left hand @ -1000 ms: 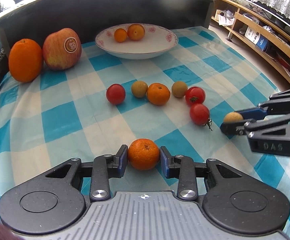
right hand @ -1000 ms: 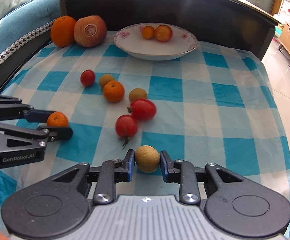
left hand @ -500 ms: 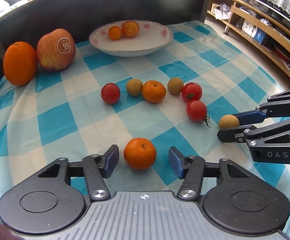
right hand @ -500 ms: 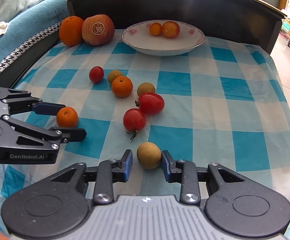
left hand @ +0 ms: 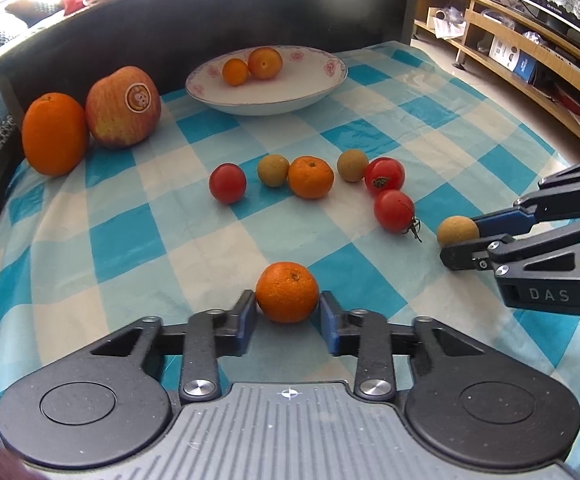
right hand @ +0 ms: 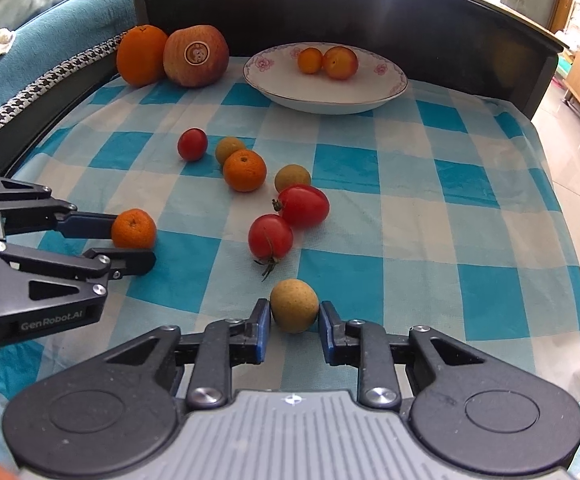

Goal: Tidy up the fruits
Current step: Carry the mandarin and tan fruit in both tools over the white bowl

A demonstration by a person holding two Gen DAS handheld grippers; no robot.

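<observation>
Mandarin sits right between the blue pads of the left gripper, resting on the table. The pads look like they are at its sides, left one touching or nearly so, right one just off it, so the gripper is narrowed around the fruit but a firm clamp can't be confirmed. Same story on the other side: the right gripper has a small tan round fruit between its pads, with a thin gap visible on each side, so it's loosely framing it rather than squeezing.

Further out on the table there's a loose cluster: a second mandarin with a tan fruit either side, a small tomato off to the left, and two more tomatoes touching each other on the right. At the back, a white plate with a pink flower rim holds two small orange fruits side by side. Left of the plate, a big orange and an apple with a sticker stand touching.

Everything's on a blue and white checked tablecloth, a bit wrinkled. A dark raised rim curves round the far edge of the table. Wooden shelving with boxes runs along the right side of the room, and something teal, like a sofa, shows on the left.
</observation>
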